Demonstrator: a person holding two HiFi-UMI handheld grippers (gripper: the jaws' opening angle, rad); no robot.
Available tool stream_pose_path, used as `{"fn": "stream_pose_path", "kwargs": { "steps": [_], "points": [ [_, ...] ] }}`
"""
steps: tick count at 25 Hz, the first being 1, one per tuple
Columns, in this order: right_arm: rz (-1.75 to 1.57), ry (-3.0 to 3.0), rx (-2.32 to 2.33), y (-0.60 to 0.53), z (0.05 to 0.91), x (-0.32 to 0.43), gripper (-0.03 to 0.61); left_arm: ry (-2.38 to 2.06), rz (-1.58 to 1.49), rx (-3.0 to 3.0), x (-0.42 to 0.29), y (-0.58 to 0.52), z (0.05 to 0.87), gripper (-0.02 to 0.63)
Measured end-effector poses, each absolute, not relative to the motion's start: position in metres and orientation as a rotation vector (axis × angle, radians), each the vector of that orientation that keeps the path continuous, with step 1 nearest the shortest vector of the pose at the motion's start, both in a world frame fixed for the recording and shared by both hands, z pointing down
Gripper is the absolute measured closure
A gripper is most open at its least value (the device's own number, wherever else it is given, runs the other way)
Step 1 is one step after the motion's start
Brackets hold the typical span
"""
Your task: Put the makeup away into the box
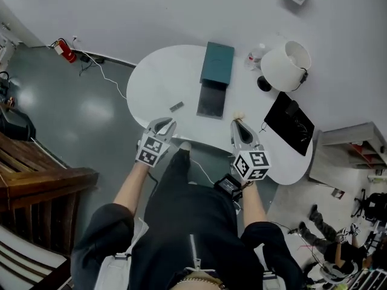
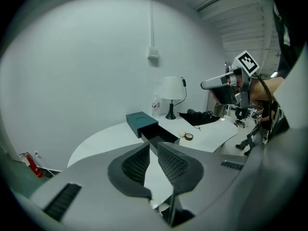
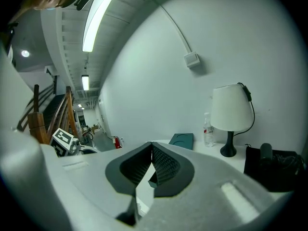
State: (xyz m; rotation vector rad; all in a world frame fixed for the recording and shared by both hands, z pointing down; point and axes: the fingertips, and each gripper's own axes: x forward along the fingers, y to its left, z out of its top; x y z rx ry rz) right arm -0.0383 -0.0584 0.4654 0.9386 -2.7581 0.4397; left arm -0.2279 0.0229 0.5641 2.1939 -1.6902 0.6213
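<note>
On the white round table (image 1: 158, 77) lies a teal box (image 1: 217, 62) with its dark drawer (image 1: 211, 100) pulled out toward me. A small grey makeup stick (image 1: 176, 106) lies left of the drawer. Small round makeup pieces (image 1: 239, 115) lie to its right, one a dark compact (image 2: 188, 136). My left gripper (image 1: 167, 123) hovers at the table's near edge, its jaws nearly together with nothing between them. My right gripper (image 1: 239, 123) is just short of the round pieces, shut and empty. The left gripper view shows the box (image 2: 141, 121) ahead; the right gripper view shows it (image 3: 182, 140) farther off.
A white lamp (image 1: 285, 65), a water bottle (image 1: 256, 56) and a black bag (image 1: 290, 122) stand at the table's right. Wooden furniture (image 1: 36, 180) is on the left. A fire extinguisher (image 1: 65, 50) and a cable lie on the floor behind.
</note>
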Motion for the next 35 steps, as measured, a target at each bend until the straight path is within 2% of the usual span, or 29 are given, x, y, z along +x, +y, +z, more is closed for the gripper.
{"fn": "stream_pose_path", "kwargs": {
  "steps": [15,27,31,35],
  "points": [
    [0.476,-2.688,1.035,-0.144,0.474,-0.103,0.574,-1.485,0.753,2.29,-0.275,-0.078,0.596,0.571],
    [0.492,-2.683,0.936,-0.156,0.483,-0.122,0.573,-1.443,0.766,2.215,-0.268,-0.083,0.618,0.569],
    [0.492,-2.682,0.898,-0.154,0.486,-0.124,0.573,-1.392,0.853,2.183,-0.27,-0.076,0.635,0.506],
    [0.489,-2.679,0.888,-0.153,0.487,-0.122,0.574,-1.322,1.003,2.16,-0.273,-0.071,0.66,0.497]
  ]
}}
